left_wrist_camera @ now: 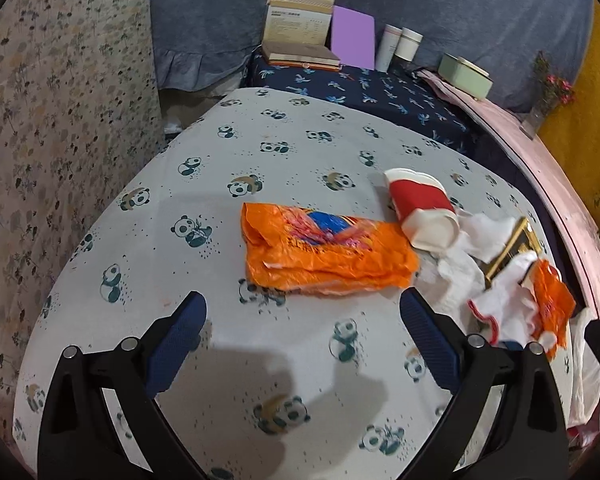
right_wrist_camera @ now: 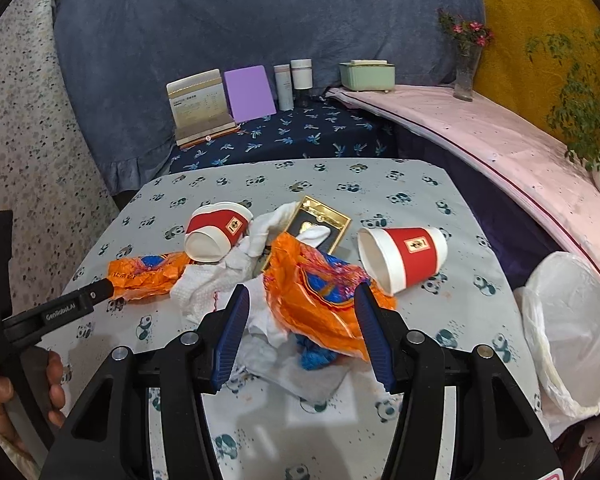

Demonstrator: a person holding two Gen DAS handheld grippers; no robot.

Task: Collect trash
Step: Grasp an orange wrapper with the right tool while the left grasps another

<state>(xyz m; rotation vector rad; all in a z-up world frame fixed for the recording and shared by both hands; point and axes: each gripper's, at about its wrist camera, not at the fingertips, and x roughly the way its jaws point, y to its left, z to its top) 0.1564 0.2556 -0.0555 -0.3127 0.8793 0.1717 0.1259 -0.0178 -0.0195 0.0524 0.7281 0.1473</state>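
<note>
On the panda-print table (left_wrist_camera: pixel 284 152) in the left wrist view, an orange wrapper (left_wrist_camera: pixel 324 252) lies flat at centre, its long axis running from 9 to 3 o'clock. The left gripper (left_wrist_camera: pixel 303 322) hangs just short of it at 6 o'clock, jaws spread wide and empty. At 2 o'clock from the wrapper a red-and-white paper cup (left_wrist_camera: pixel 424 212) lies on its side, mouth toward 5 o'clock, beside crumpled white tissue (left_wrist_camera: pixel 476 240).

From the right wrist view, the right gripper (right_wrist_camera: pixel 302 330) has its jaws apart, straddling a second crumpled orange wrapper (right_wrist_camera: pixel 320 296) without clamping it. A tipped cup (right_wrist_camera: pixel 404 258) at 2 o'clock opens toward 8 o'clock; another cup (right_wrist_camera: pixel 216 230) at 11 o'clock opens toward 7 o'clock. A white-lined bin (right_wrist_camera: pixel 576 332) sits at 3 o'clock, past the table edge.
</note>
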